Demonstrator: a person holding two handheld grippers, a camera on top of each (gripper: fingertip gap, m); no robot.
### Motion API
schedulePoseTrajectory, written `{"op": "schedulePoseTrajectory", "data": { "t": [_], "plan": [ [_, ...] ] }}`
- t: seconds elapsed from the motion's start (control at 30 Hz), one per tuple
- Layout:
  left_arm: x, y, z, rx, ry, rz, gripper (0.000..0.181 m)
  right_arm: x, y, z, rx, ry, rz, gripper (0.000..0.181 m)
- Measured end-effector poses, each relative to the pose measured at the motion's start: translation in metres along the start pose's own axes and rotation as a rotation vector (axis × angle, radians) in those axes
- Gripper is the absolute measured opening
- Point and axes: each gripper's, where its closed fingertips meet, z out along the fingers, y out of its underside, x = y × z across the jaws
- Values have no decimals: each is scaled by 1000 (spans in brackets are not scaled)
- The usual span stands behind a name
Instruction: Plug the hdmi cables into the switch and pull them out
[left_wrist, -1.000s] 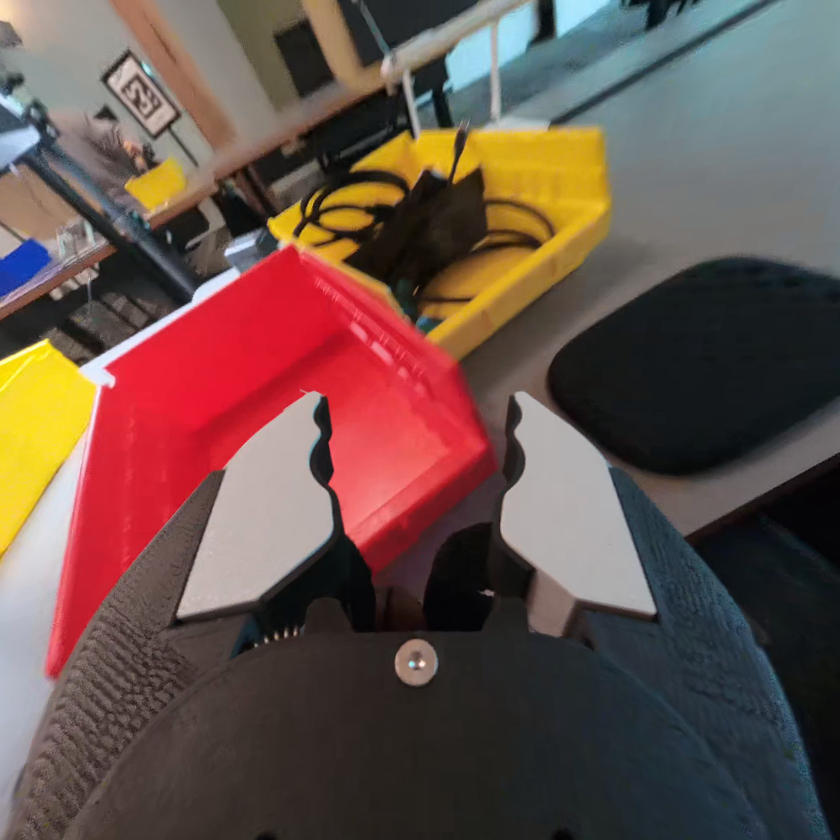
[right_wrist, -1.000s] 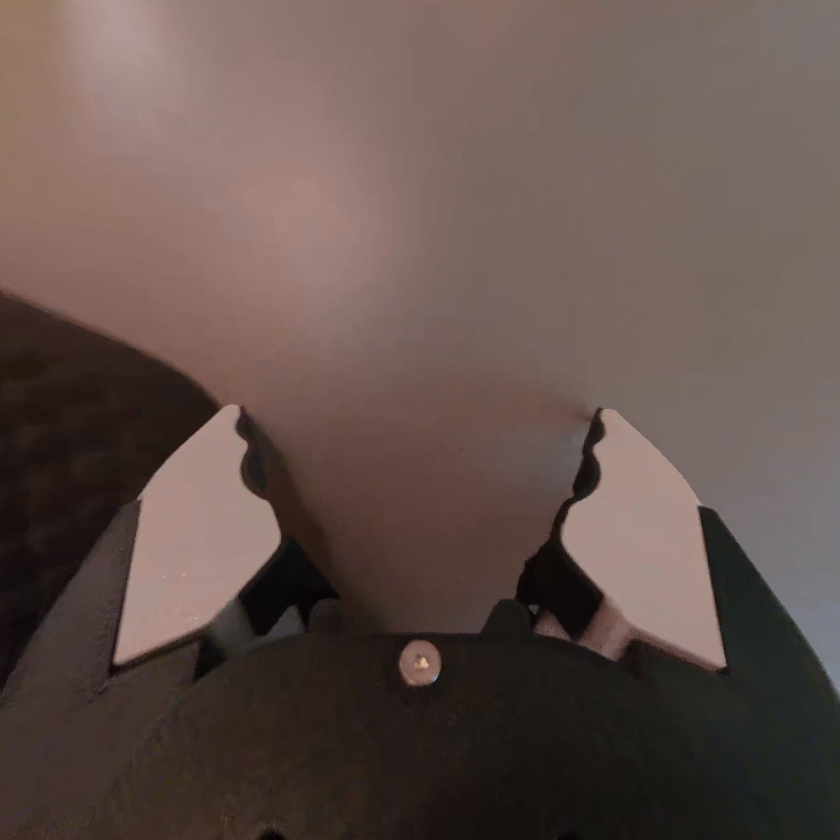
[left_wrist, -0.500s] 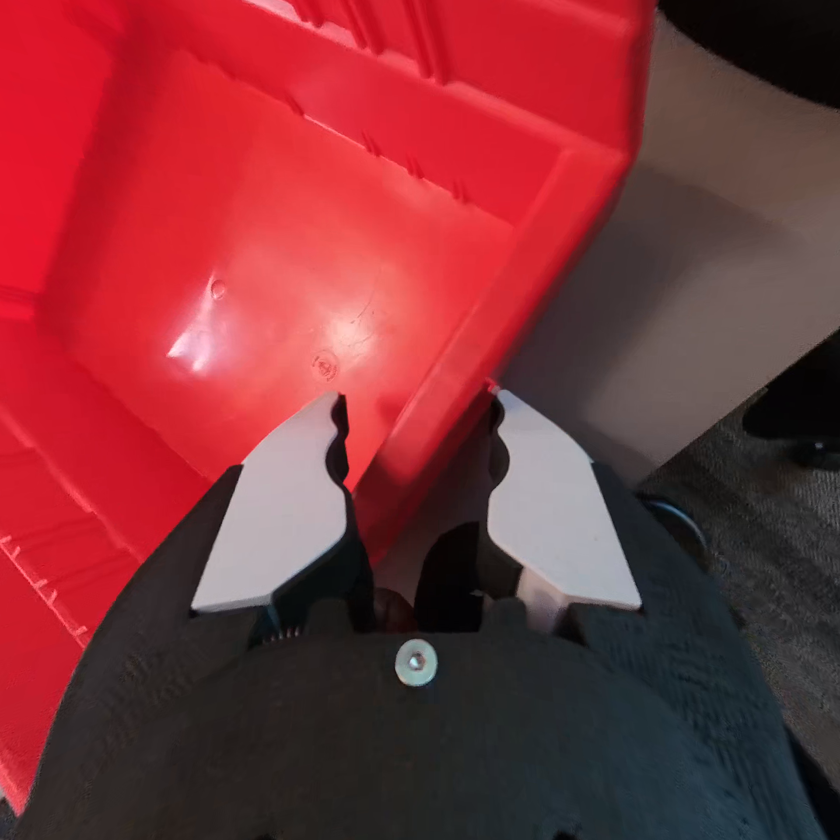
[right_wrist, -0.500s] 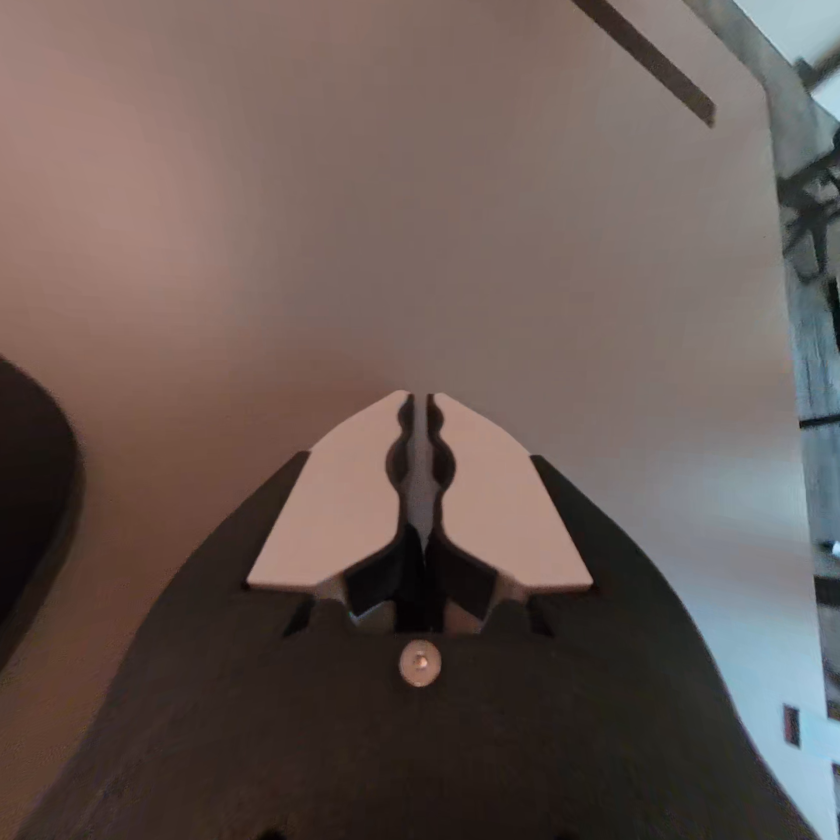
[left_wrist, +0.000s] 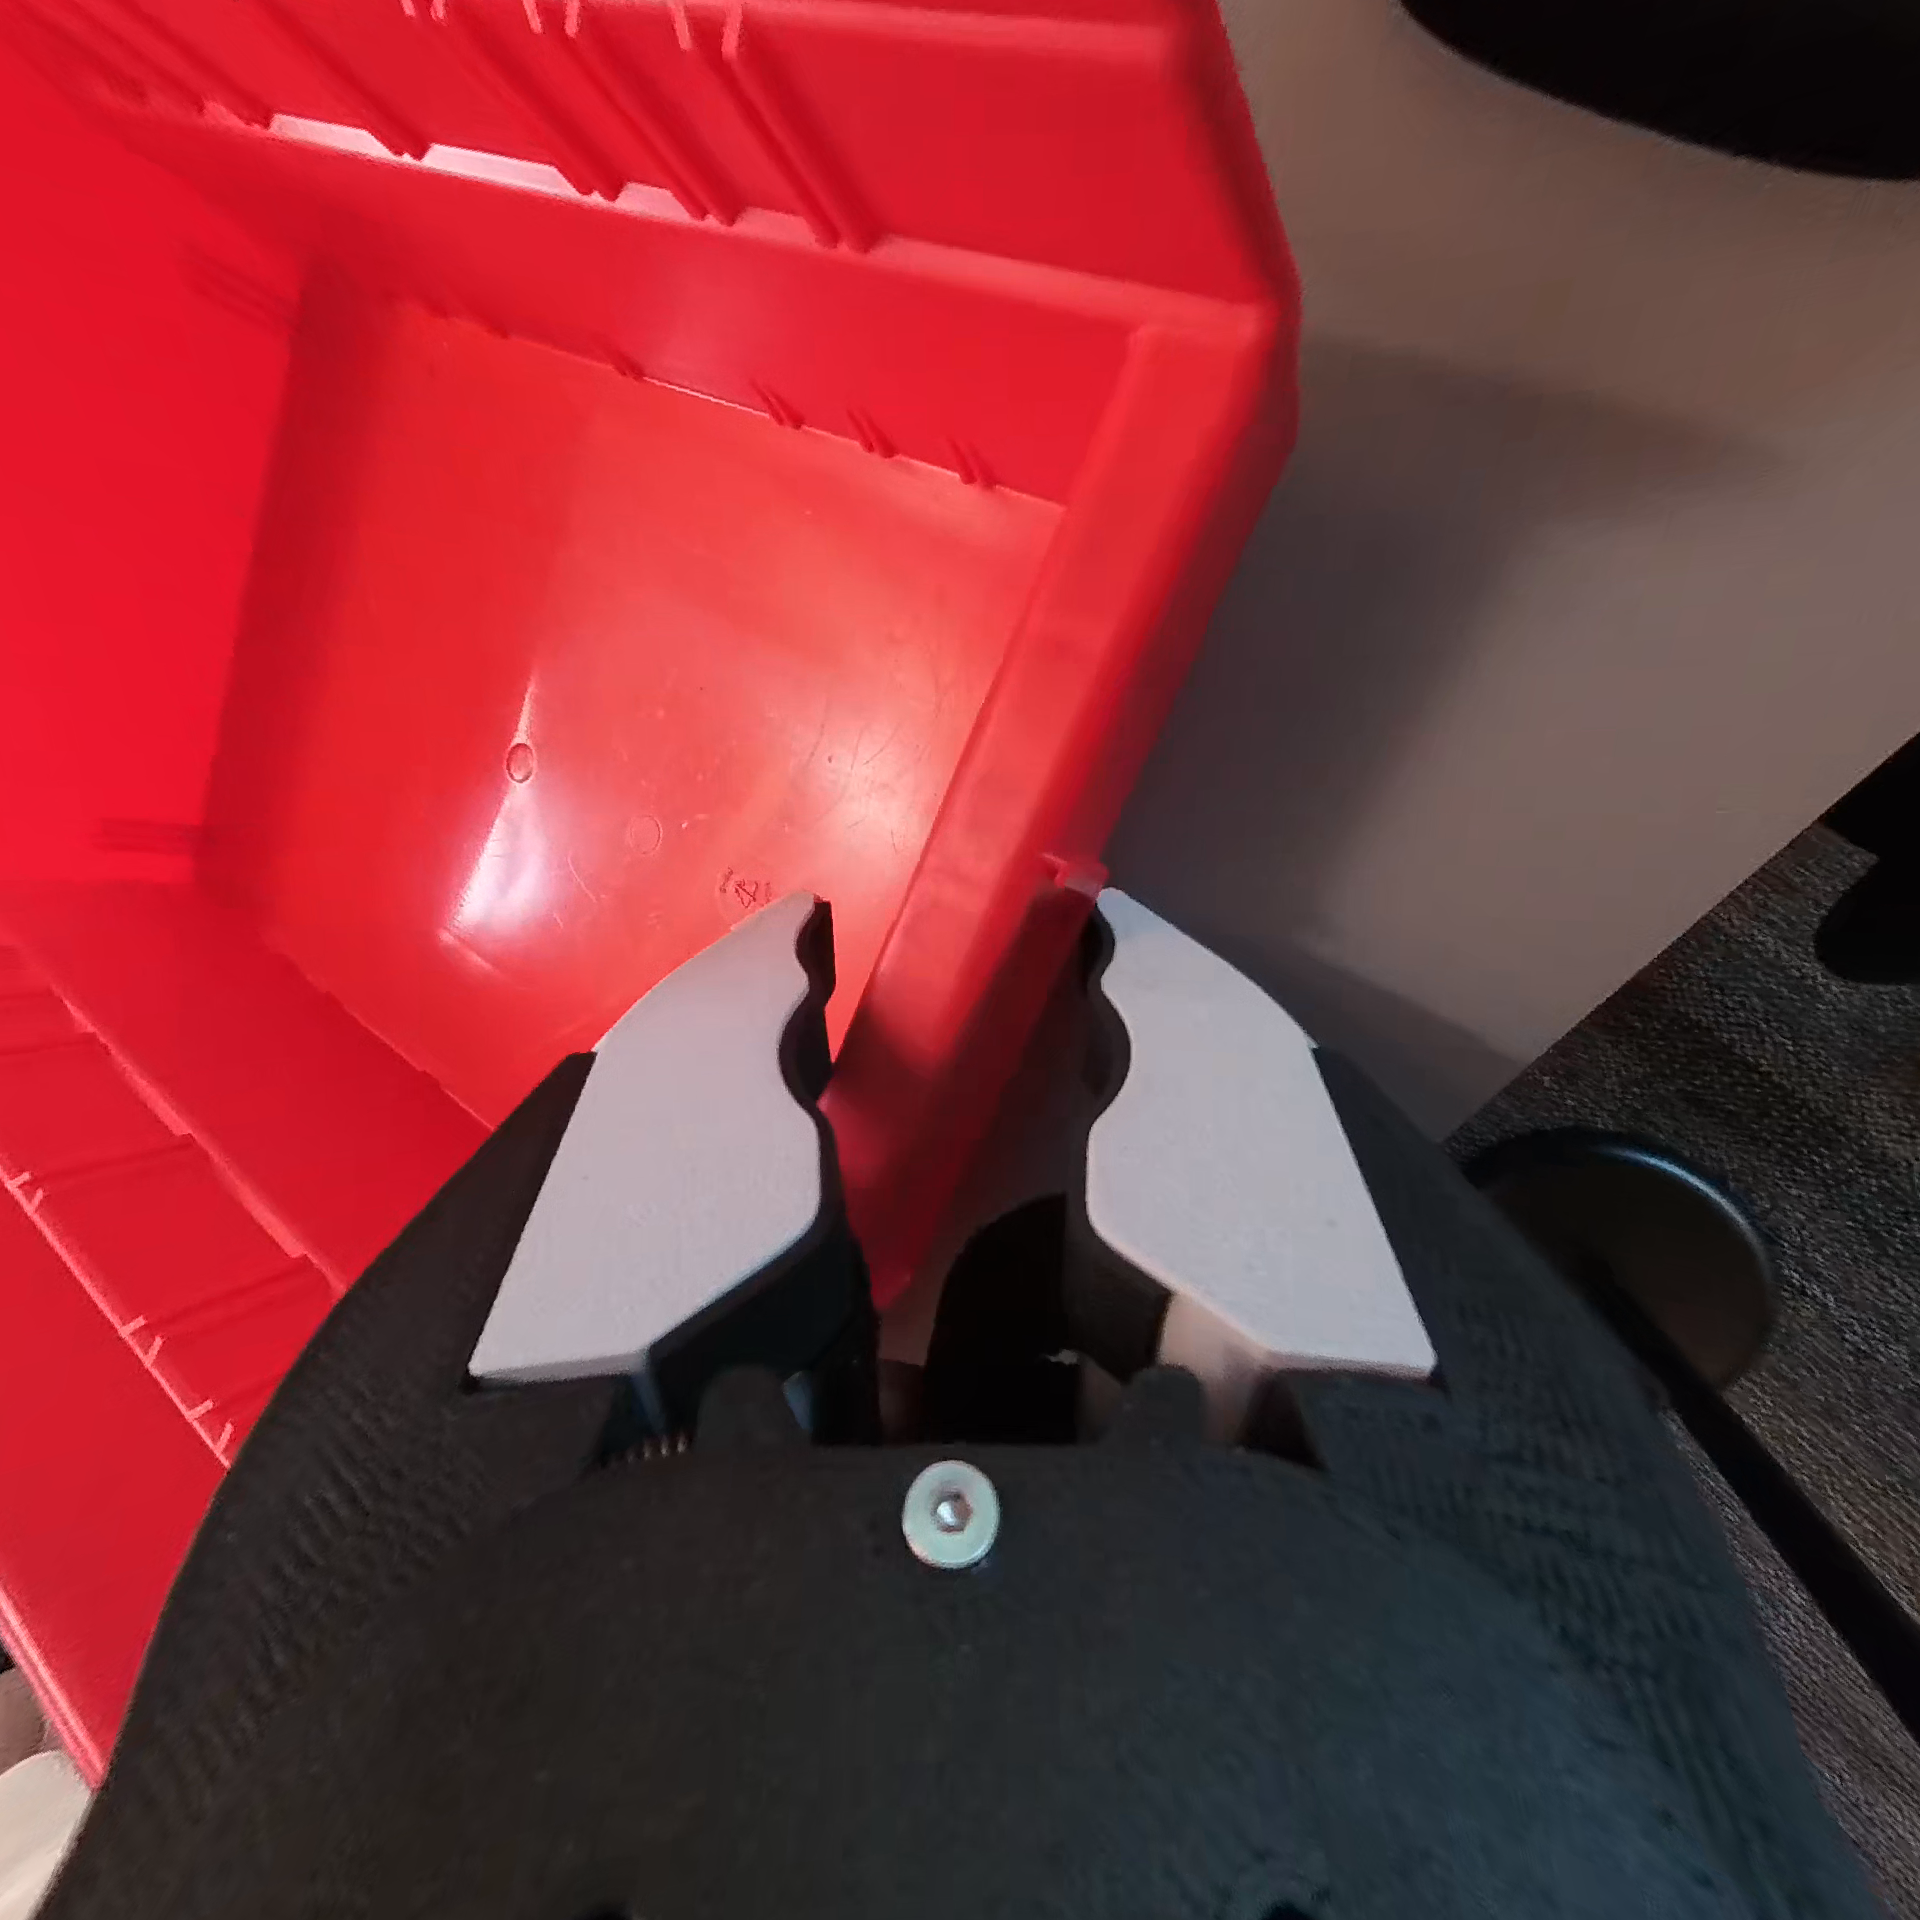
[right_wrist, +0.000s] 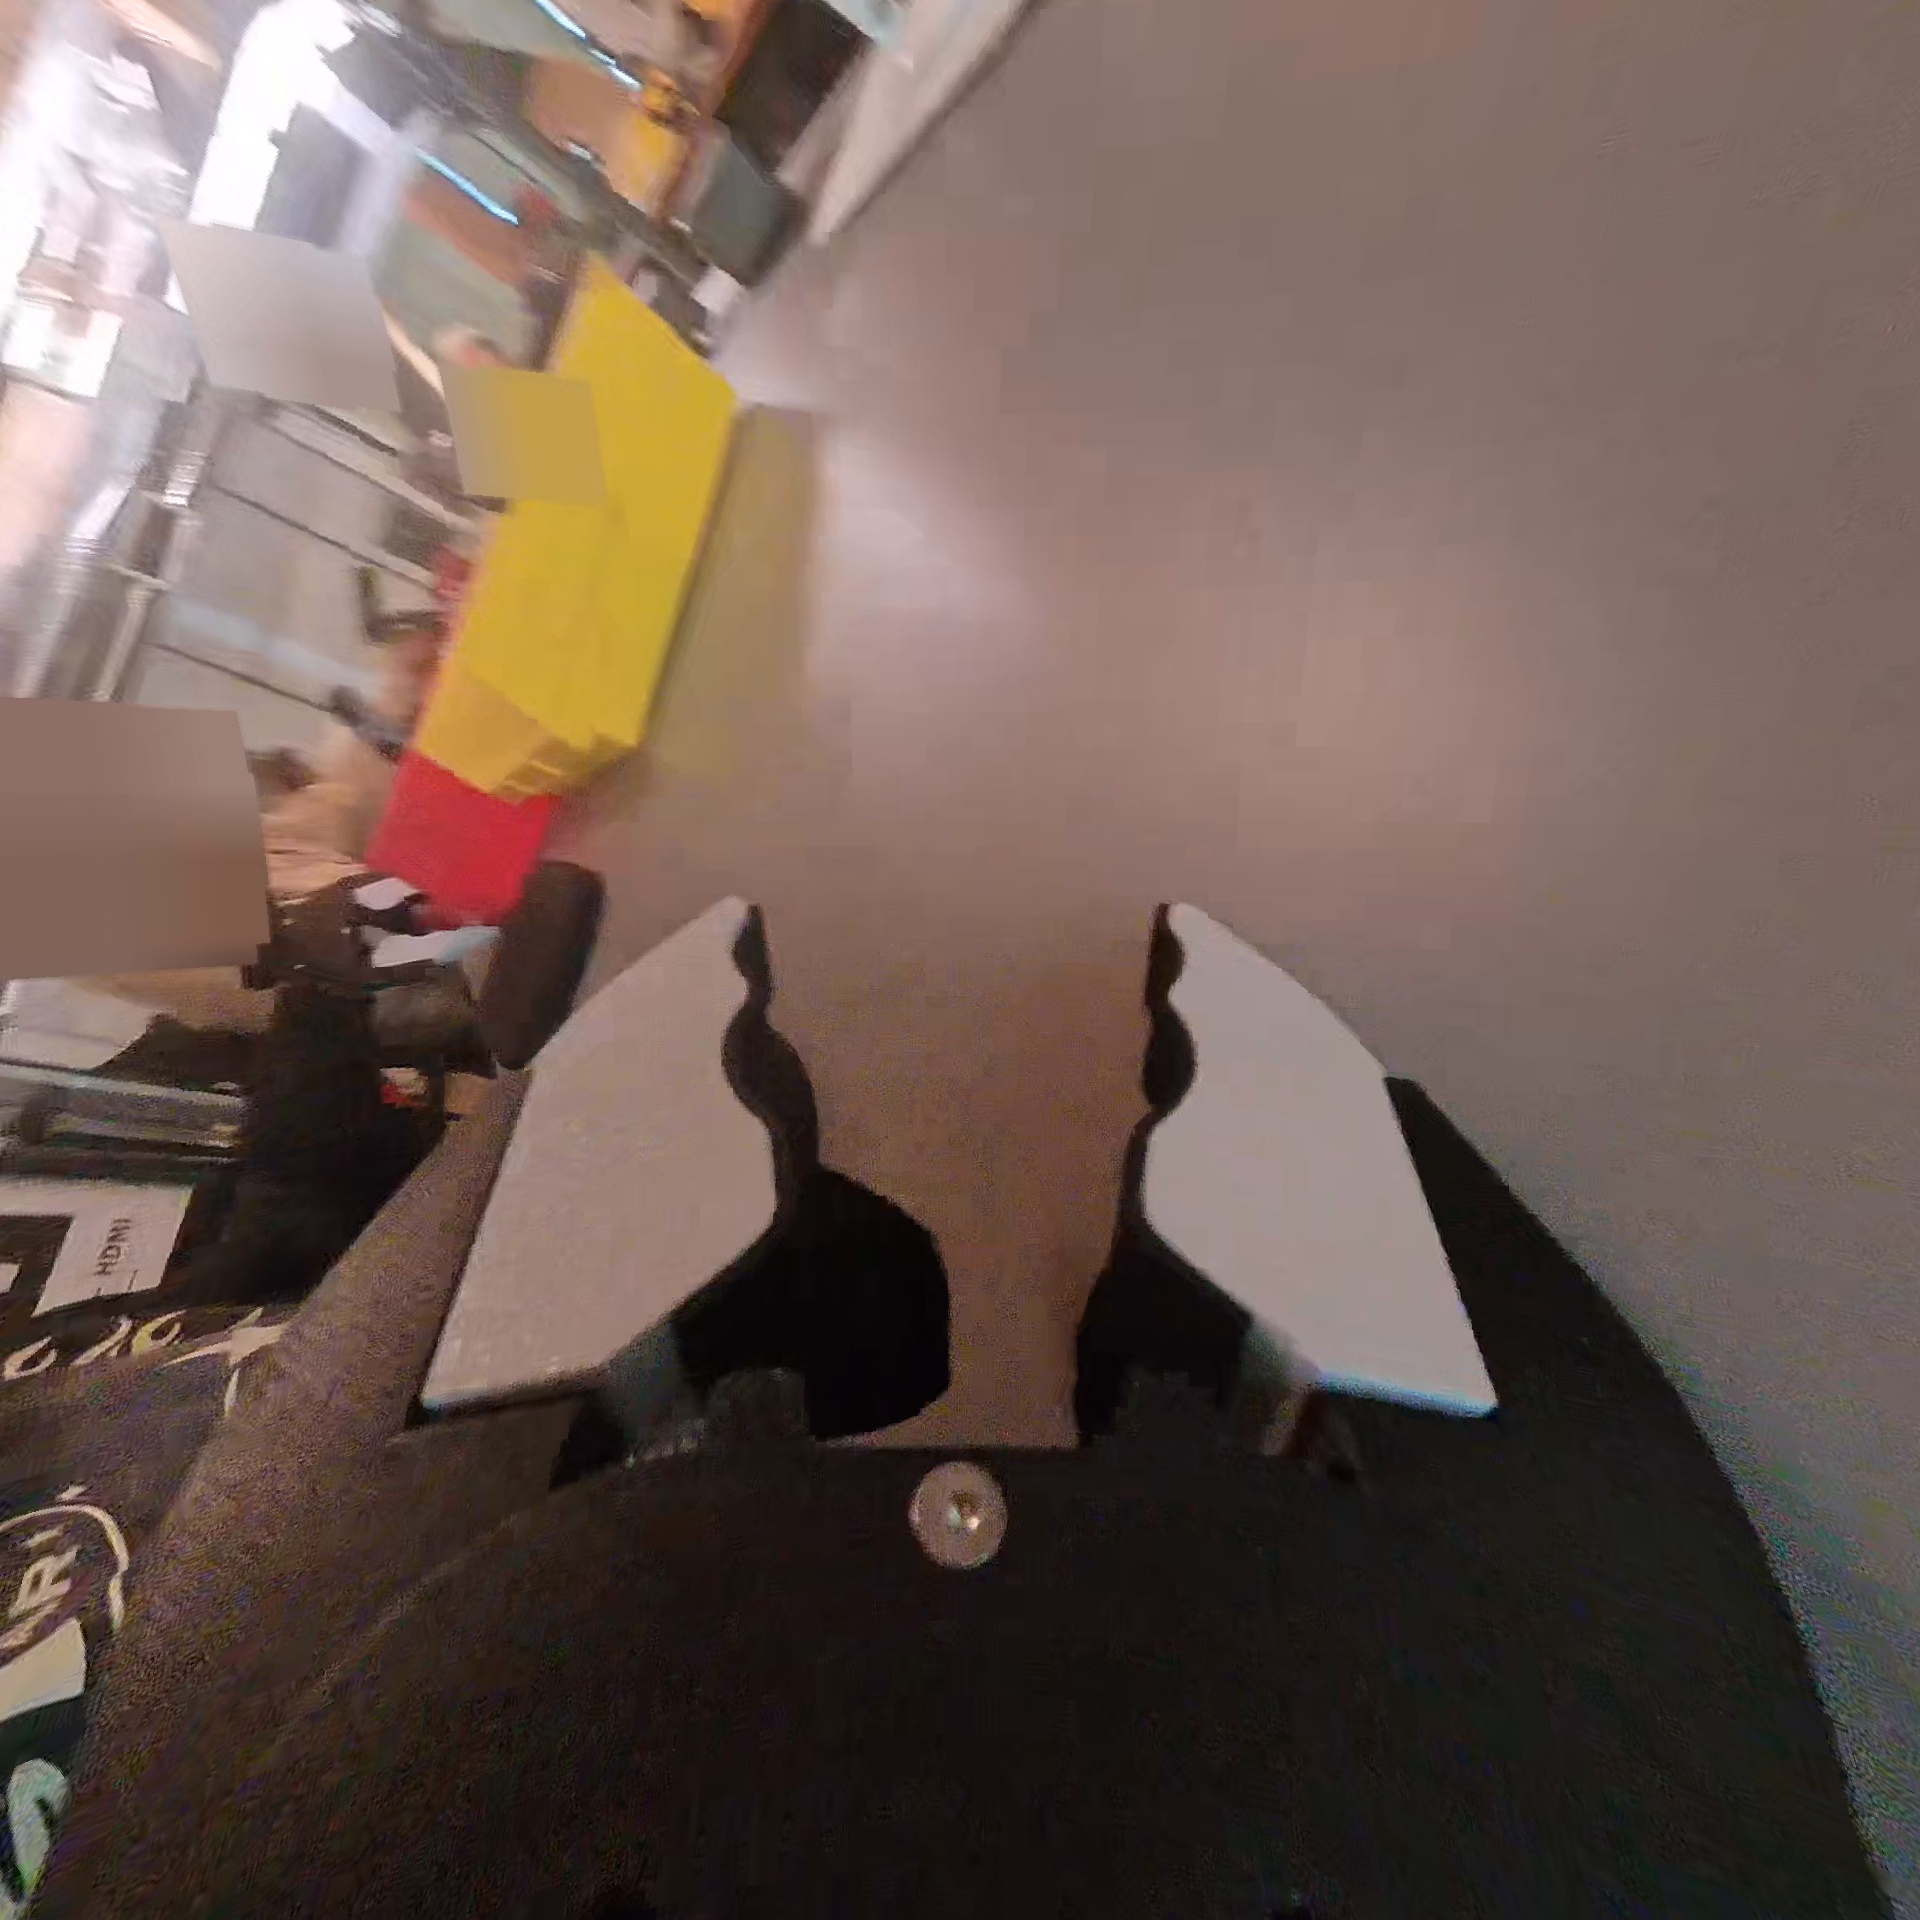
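No HDMI cable or switch shows in either view. My left gripper (left_wrist: 961, 914) straddles the near rim of an empty red plastic bin (left_wrist: 623, 623). One finger is inside the bin and the other outside, and both press on the rim. My right gripper (right_wrist: 956, 914) is open and empty, tilted over the bare grey table (right_wrist: 1351, 520). The red bin (right_wrist: 462, 831) also shows far off and blurred at the left of the right wrist view.
A yellow bin (right_wrist: 592, 582) stands behind the red one. A black pad (left_wrist: 1714, 83) lies on the table beyond the red bin. The table edge runs close on the right, with carpet floor (left_wrist: 1766, 1039) and a round black object (left_wrist: 1642, 1247) below.
My left gripper came down onto the red bin's near rim and its fingers narrowed onto it. My right gripper shut, then opened again and swung to face the bins.
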Motion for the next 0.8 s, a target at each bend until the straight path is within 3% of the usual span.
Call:
{"op": "schedulePoseTrajectory", "data": {
  "t": [0.03, 0.1, 0.2, 0.33, 0.4, 0.43, 0.63, 0.8],
  "plan": [
    [0, -1, 0, 8, -9, 4, 45, 1, -3, 1, 60, 0, -20, 73],
    [-1, -2, 0, 21, -30, 8, 45, -9, -1, 3, 59, 48, -176, 113],
    [-1, -2, 0, 30, -47, 11, 45, 5, 3, 10, 13, 275, -302, 106],
    [-2, -3, 0, 41, -65, 18, 45, 20, 5, 11, -20, 502, -391, 130],
    [-4, -3, 1, 45, -91, 20, 46, 33, 12, 11, -103, 693, -477, 129],
    [-6, -3, 2, 45, -110, 18, 46, 36, 14, 13, -130, 769, -513, 146],
    [-16, -12, 11, 9, -241, 100, 38, 34, 16, 16, -139, 759, -479, 144],
    [-11, -16, 8, -179, -386, 60, 32, 34, 20, 10, -101, 812, -428, 143]
  ]
}}
